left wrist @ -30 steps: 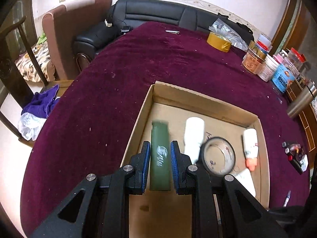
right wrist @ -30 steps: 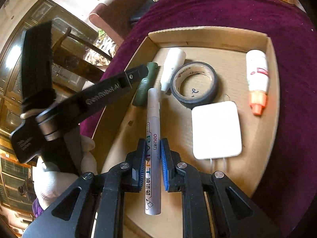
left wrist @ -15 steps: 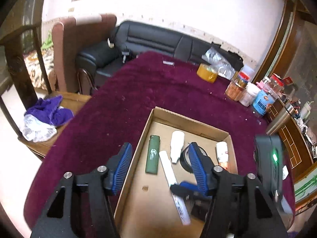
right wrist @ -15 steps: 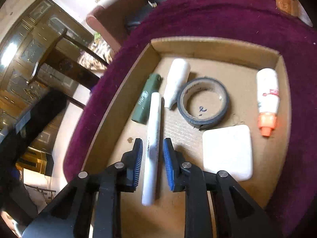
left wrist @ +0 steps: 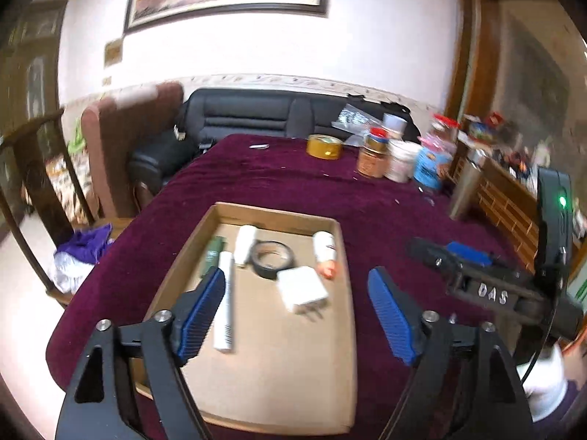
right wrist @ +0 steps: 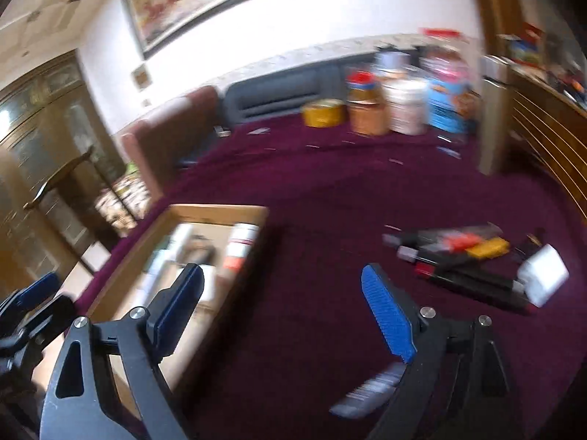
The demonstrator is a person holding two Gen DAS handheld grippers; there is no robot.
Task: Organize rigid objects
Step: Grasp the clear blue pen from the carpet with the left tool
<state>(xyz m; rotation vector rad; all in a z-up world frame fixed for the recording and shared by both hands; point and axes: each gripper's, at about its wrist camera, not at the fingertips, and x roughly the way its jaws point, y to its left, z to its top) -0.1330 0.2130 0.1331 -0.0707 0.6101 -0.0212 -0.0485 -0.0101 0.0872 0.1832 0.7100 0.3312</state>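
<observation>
A cardboard tray (left wrist: 273,212) on the purple tablecloth holds a green lighter (left wrist: 213,255), a white paint marker (left wrist: 225,302), a white bottle (left wrist: 244,245), a black tape roll (left wrist: 273,259), a white charger (left wrist: 301,289) and an orange-capped bottle (left wrist: 324,253). My left gripper (left wrist: 296,275) hovers above the tray, its jaws opening with nothing between them. My right gripper (right wrist: 281,272) is over bare cloth to the right of the tray (right wrist: 216,212), its jaws also opening and empty. It shows in the left wrist view too (left wrist: 444,251).
Loose pens, markers and a white adapter (right wrist: 543,278) lie in a pile on the cloth at the right. A yellow tape roll (left wrist: 324,146) and several jars (left wrist: 400,159) stand at the table's far side. A black sofa and chairs are beyond; a wooden cabinet is at the right.
The left gripper let go of the green lighter and the right let go of the white marker. Both opened and drew back and up; the right swung right, off the tray.
</observation>
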